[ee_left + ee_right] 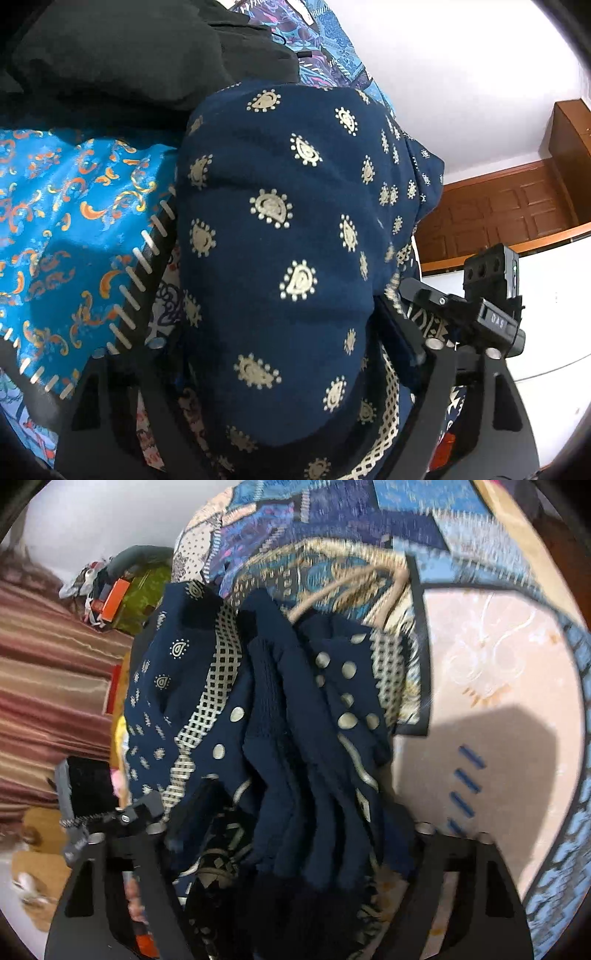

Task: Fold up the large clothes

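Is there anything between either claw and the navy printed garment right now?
Nothing visible does. The navy blue garment with cream paisley print already fills the gap of the left claw, and its bunched folds sit in the right claw. Both appear to grip it directly, though the fingertips are hidden by cloth.

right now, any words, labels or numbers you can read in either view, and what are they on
"DAS" (possibly "OAS"; small and tilted): on the black block of the other gripper, seen in the left wrist view.
Navy paisley garment: printed motifs only, no text.
Orange box in the right wrist view: too blurred to read.
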`<state>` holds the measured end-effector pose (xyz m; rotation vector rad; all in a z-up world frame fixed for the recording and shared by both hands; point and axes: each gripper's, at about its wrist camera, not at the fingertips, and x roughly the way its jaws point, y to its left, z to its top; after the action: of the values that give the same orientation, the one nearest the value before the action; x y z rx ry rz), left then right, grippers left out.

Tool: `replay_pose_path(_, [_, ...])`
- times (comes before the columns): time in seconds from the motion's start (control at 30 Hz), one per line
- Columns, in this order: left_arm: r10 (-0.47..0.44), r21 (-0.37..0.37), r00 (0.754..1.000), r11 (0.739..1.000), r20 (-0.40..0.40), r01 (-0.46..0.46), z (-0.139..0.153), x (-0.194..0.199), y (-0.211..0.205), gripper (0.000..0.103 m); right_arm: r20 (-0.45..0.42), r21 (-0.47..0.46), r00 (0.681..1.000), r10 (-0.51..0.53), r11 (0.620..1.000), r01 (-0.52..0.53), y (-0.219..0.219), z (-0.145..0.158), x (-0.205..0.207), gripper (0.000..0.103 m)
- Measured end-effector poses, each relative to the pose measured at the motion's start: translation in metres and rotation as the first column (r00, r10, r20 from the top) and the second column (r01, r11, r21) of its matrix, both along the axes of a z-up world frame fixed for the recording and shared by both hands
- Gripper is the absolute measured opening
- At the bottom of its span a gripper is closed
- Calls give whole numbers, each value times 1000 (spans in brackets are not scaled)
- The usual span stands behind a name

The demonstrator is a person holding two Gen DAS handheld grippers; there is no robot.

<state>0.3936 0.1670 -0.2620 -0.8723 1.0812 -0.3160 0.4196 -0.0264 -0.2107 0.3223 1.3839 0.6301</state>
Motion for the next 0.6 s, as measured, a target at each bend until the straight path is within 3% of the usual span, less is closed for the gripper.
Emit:
replay_pose_path(0.07, [-4, 22, 1000, 1000, 5, 4, 7, -5, -2, 71, -5, 8, 1000, -9, 1000, 9, -1, 4, -4, 51])
replay_pose_path(0.13, [-8, 42, 1000, 999, 10, 8, 14, -10, 0, 65, 8, 2, 1000, 1, 1000, -2, -3, 14, -10, 28])
replay_pose_path(0.27, [-19, 60, 999, 998, 35, 17, 40, -27, 0, 55, 20, 8, 999, 25, 1000, -25, -1, 31, -24, 23])
replay_pose_path(0.4, [-10, 102, 996, 995, 88, 1, 75, -42, 9, 54, 70, -12, 996, 48, 999, -47, 17, 53, -37, 22])
replay_pose_path(0.6, [22, 148, 980, 988, 198, -52, 138, -66, 54, 54, 184, 27, 980, 82, 996, -88, 51, 102, -46, 22])
